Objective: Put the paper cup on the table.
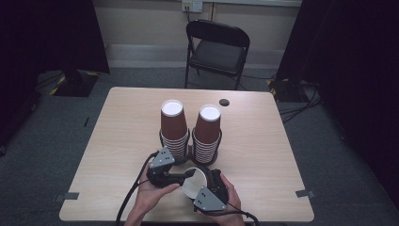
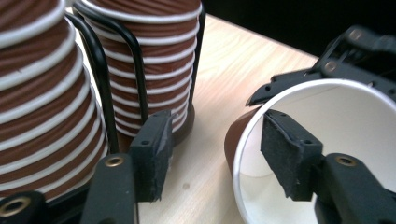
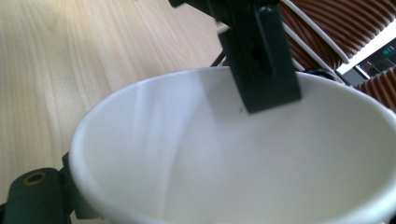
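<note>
Holding: right tool carries a single cup on its side near the front edge of the tabletop, white mouth turned toward the left tool.
Right tool state: jaws sit on the outside of the cup, one along the upper wall as seen in the left gripper view; pinching the cup as far as can be told, with the cup covering most of the right gripper view.
Left tool state: jaws spread; one jaw reaches inside the cup mouth, against or just off the inner wall, the other stands outside it, near the stacks.
Cup: brown outside, white inside, rim toward the left tool, body lying roughly level above the tabletop.
Stacks: two stacks of brown cups, upside down, side by side mid-tabletop, left stack and right stack, each in a black wire holder.
Spacing: cup just in front of the stacks, apart from them.
Hands: left hand and right hand come in from the bottom edge.
Beyond: black chair behind the tabletop.
</note>
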`<state>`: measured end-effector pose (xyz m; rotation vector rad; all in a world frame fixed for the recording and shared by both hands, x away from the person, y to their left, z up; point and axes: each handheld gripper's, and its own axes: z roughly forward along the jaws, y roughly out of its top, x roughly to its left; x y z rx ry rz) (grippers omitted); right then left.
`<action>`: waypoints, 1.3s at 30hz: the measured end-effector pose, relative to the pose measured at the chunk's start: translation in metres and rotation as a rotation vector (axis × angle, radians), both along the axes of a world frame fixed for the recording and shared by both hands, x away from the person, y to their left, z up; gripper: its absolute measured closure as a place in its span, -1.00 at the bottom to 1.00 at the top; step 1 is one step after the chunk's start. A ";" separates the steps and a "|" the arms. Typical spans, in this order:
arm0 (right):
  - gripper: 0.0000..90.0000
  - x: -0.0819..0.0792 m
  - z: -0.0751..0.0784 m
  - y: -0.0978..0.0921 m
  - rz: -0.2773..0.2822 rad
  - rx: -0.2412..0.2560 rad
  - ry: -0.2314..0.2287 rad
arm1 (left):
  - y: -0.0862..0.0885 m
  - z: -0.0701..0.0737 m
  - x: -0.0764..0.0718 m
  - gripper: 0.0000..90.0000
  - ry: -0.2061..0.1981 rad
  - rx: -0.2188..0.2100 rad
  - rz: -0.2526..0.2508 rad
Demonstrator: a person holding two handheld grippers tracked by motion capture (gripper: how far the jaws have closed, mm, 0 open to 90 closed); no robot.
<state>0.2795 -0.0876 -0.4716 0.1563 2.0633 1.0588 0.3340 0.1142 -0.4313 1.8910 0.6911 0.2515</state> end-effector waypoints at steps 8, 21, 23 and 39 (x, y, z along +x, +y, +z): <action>-0.76 0.004 -0.003 -0.006 -0.016 0.021 0.038 | 0.008 0.001 0.000 -0.20 -0.026 -0.076 0.051; -0.76 0.008 0.002 -0.021 -0.019 0.155 0.102 | 0.020 -0.002 -0.003 -0.40 -0.061 -0.077 0.139; -0.76 0.009 0.003 -0.024 -0.018 0.183 0.115 | 0.023 -0.005 -0.004 -0.43 -0.065 -0.069 0.161; -0.76 0.022 0.012 -0.058 -0.102 0.462 0.282 | 0.039 -0.043 -0.005 -0.60 -0.061 -0.064 0.233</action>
